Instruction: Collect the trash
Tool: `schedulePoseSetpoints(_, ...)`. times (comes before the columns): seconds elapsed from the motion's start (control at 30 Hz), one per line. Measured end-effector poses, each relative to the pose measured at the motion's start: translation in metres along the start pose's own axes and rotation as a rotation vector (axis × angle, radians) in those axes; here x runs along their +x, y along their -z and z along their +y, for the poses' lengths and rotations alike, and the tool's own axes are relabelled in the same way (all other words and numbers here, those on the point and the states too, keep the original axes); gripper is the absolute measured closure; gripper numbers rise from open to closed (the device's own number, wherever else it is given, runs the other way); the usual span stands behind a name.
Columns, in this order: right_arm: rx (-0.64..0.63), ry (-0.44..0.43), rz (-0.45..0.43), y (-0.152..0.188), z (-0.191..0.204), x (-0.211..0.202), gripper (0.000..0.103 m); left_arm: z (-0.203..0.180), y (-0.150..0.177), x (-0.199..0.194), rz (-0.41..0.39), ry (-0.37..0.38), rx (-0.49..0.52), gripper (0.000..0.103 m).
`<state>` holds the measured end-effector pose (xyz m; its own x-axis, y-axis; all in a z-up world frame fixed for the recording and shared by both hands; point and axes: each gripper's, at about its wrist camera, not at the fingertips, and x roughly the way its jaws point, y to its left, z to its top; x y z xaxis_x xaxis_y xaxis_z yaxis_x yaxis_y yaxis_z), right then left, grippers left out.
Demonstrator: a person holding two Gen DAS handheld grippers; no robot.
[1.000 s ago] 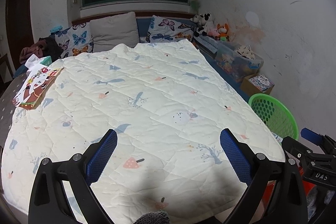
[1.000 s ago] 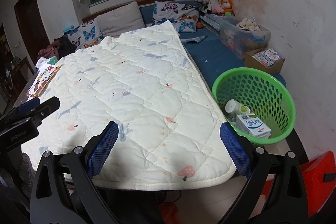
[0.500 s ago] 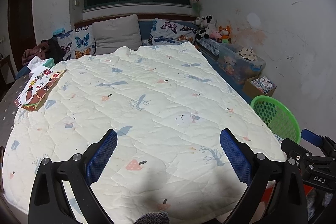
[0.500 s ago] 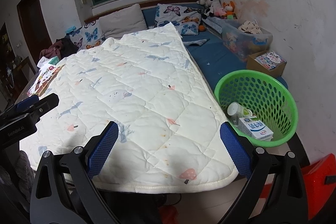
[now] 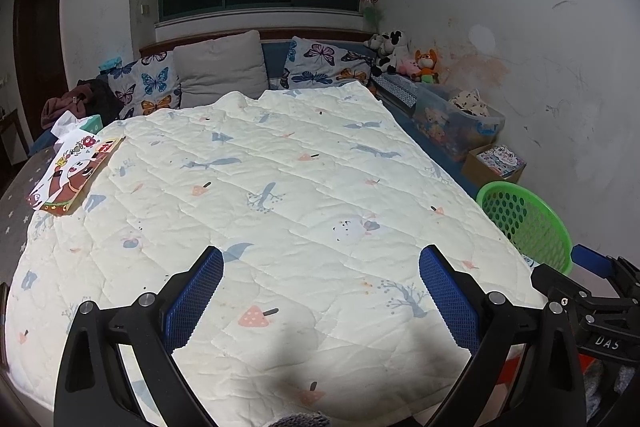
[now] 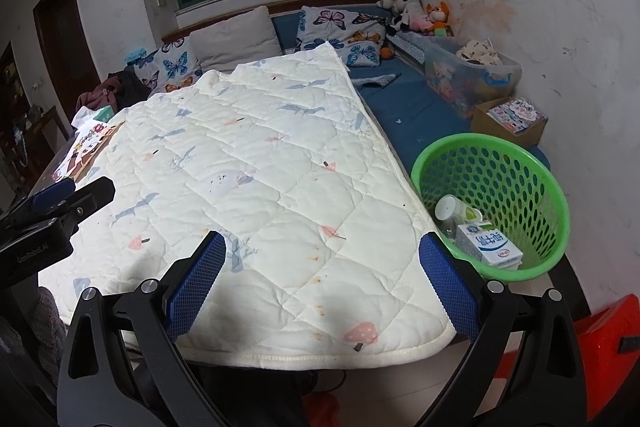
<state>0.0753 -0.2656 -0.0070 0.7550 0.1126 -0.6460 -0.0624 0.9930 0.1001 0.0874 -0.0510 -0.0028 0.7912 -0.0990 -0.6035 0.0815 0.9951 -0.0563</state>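
Milk carton and cup sit inside green basket, left gripper spread wide above quilt, holding nothing, right gripper likewise

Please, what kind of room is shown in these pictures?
Most likely a bedroom, perhaps a child's: a bed under a quilt, butterfly pillows at the headboard, and stuffed toys in the corner. A green basket holds trash.

green basket; cream printed quilt; butterfly pillows; blue tool pads.
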Motion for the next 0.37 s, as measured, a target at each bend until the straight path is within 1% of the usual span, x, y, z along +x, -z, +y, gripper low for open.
schedulePoseSetpoints(0.37, -0.002, -0.008, 0.001, -0.0016, 0.0013, 0.0057, 0.007, 0.0047, 0.0004, 0.0026, 0.011, -0.009, -0.011, 0.008)
